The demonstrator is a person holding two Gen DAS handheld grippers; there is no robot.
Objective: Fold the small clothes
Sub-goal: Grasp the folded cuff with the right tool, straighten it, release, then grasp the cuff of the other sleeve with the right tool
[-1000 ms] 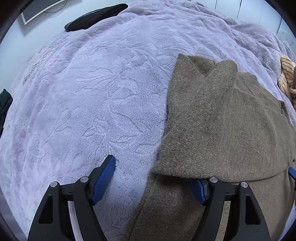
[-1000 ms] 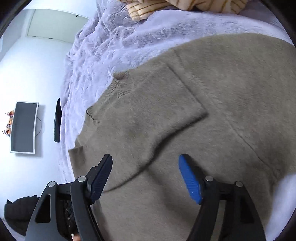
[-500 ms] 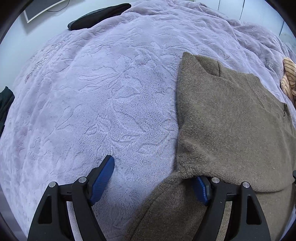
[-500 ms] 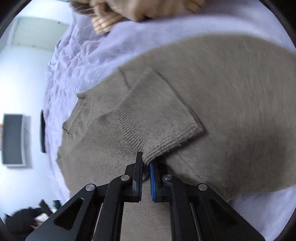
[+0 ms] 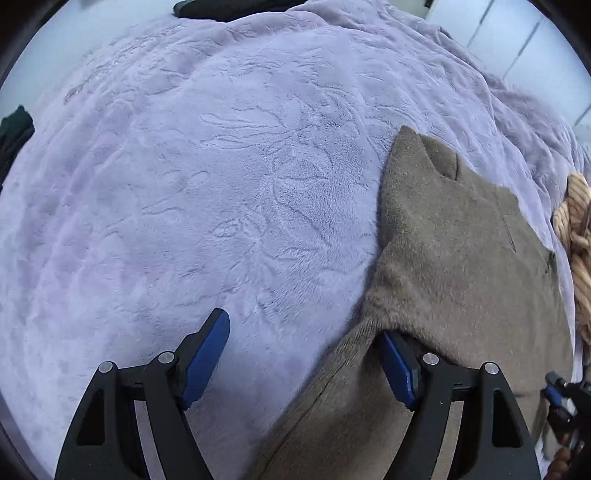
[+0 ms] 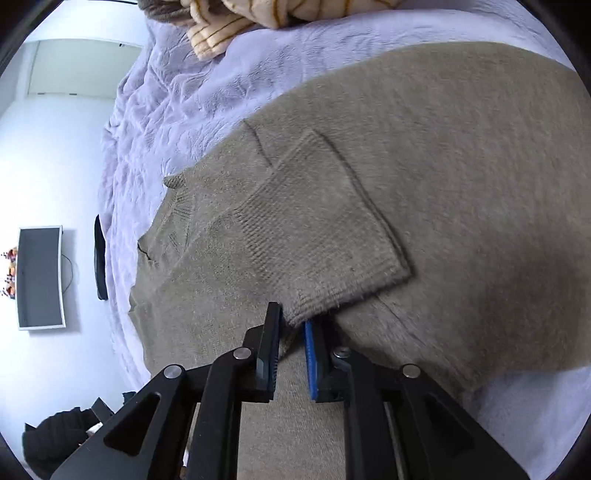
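Observation:
An olive-brown knit sweater (image 5: 461, 258) lies on the lilac blanket (image 5: 184, 184). My left gripper (image 5: 303, 326) stands open at its edge. One of its fingers is tucked under the folded sweater edge and the other is over bare blanket. In the right wrist view a sleeve with a ribbed cuff (image 6: 325, 243) lies folded across the sweater's body (image 6: 461, 166). My right gripper (image 6: 291, 315) is at the cuff's near corner. Its jaws are opening, a narrow gap apart, with the corner of the cuff between the tips.
A tan striped garment (image 5: 576, 229) lies bunched beyond the sweater, also at the top of the right wrist view (image 6: 229, 22). Dark clothes lie at the blanket's far edge (image 5: 229, 5) and left edge (image 5: 14, 129). A monitor (image 6: 38, 277) hangs on the white wall.
The right jaws went from wide to shut on the cuff, and now stand slightly apart. In the left view the sweater edge has shifted right and now lies over one finger.

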